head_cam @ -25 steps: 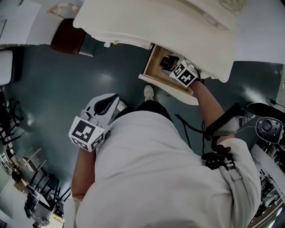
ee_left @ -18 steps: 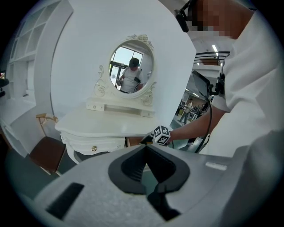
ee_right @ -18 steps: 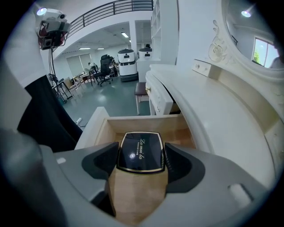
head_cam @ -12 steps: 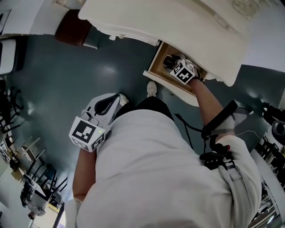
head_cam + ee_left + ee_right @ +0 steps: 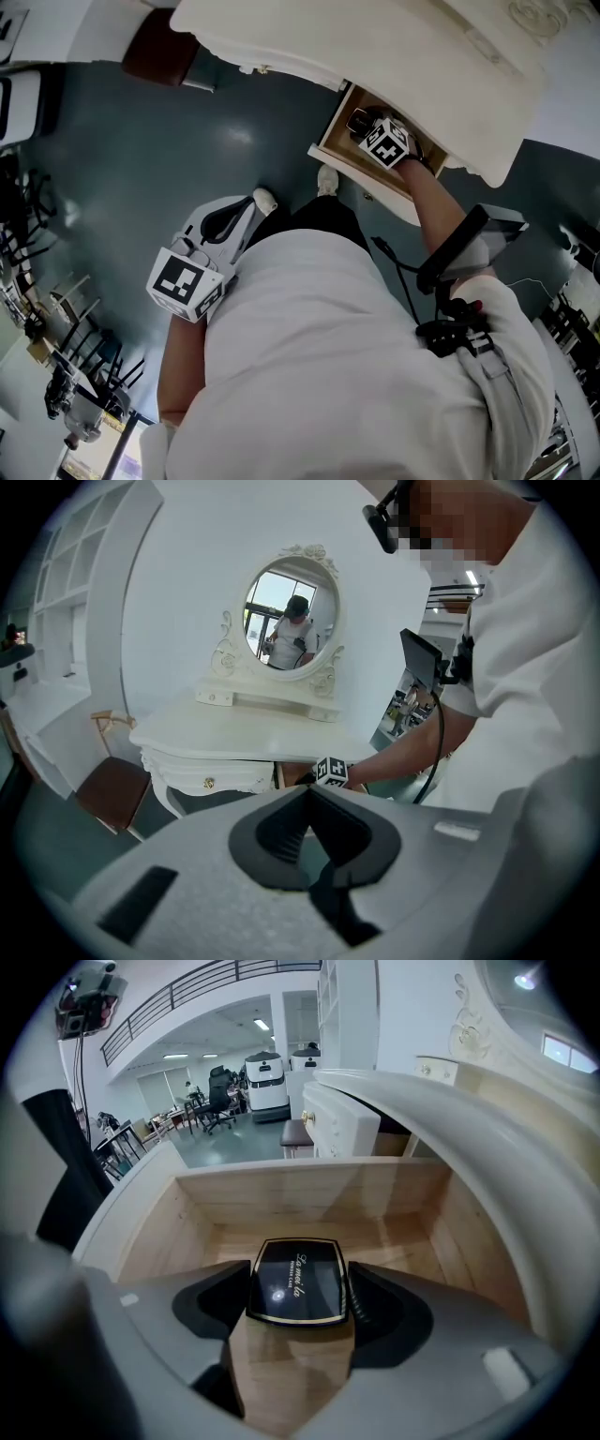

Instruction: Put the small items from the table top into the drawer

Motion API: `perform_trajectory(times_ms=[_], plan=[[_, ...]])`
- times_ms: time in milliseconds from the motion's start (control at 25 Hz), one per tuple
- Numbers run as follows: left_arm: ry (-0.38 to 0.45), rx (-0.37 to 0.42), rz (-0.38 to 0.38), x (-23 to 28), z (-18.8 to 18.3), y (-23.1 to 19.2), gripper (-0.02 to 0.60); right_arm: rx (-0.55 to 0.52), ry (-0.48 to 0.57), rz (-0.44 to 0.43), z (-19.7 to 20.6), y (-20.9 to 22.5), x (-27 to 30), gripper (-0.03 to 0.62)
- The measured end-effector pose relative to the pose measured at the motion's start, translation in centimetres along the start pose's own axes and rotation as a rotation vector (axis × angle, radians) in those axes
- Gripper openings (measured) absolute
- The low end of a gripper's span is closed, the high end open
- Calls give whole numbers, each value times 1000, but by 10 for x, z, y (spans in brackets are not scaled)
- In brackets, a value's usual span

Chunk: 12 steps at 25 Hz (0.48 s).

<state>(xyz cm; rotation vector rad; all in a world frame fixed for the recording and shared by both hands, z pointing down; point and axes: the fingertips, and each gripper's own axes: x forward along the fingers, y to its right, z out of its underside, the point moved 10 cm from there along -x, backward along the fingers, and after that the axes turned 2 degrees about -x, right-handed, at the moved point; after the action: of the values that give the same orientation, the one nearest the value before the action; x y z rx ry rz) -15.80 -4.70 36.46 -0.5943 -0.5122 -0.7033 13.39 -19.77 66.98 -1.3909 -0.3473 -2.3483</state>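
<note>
Clamped between the pads (image 5: pixel 380 1312) of the right claw (image 5: pixel 298 1299) is a compact case (image 5: pixel 296 1279) of glossy black plastic with a thin gilt rim, a light glinting on its lid. Round that claw the drawer (image 5: pixel 309 1194) is bare pale wood, matt, its grain showing. Both it and the left claw (image 5: pixel 307 829) are matt grey plastic with ribbed black pads. Ahead of the left claw, the surface (image 5: pixel 234 735) is smooth white paint with a soft sheen.

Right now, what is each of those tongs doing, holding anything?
Left tongs: closed, holding nothing.
Right tongs: closed on a black compact case, inside the wooden drawer.
</note>
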Motion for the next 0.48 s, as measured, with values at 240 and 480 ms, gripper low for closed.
perform_trajectory(times_ms=[240,480], plan=[[-5,-10,-14,1,2,-1,2,-12,-8,3,6,2,9,328],[-10,-6,-12,5,-1,0,2,-35,-14,-16,8,5,13,330]])
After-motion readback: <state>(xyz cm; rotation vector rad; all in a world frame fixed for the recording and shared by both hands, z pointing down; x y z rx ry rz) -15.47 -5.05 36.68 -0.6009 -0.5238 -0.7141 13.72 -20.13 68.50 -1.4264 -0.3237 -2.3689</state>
